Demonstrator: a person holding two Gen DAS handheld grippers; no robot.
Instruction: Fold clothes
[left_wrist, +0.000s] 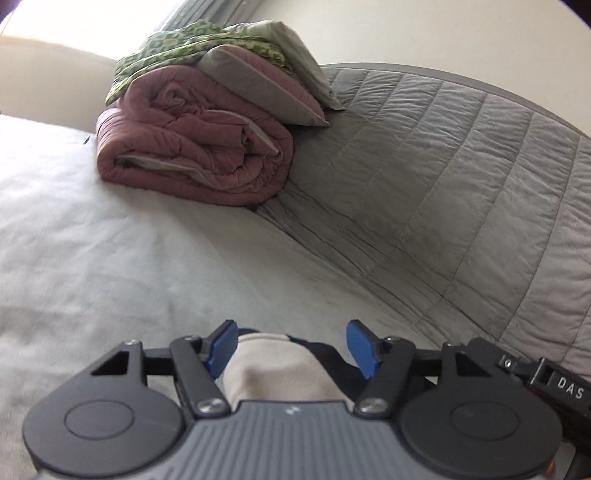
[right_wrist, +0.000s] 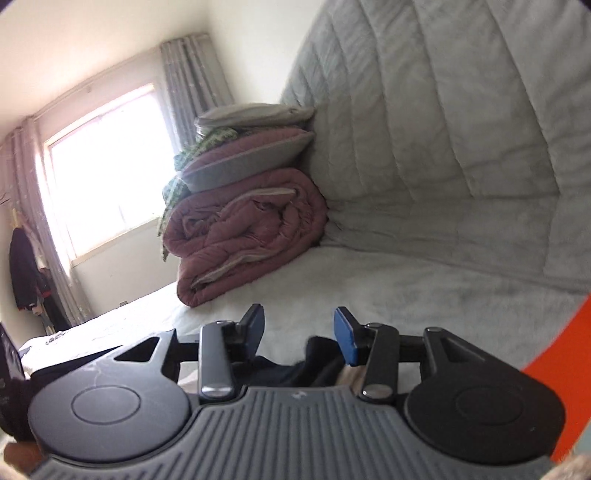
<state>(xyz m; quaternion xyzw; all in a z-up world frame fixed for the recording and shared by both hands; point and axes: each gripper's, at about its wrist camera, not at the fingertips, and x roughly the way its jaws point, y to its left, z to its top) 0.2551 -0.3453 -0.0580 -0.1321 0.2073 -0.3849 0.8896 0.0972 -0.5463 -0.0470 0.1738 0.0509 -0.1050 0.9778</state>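
Two claws hang low over a bed with a white cover. The left claw stands well apart in its jaws, and a cream piece of clothing with a dark edge lies between the blue pads. The left pad is at the cloth's edge, while the right pad stands clear of it, so nothing is pinched. The cloth sits close to the claw's body, at 6 o'clock from the fingertips.

In the right wrist view, the right claw is about half open. A dark garment lies low in the gap, toward 6 o'clock, and it rises to the right pad – whether the pads press on it I cannot tell.

Farther on, at 11 o'clock from the left claw, a rolled pink quilt lies on the bed against a grey quilted headboard. Pillows and a green patterned cloth are stacked on top of it. A bright window with curtains shows at 10 o'clock in the right wrist view.
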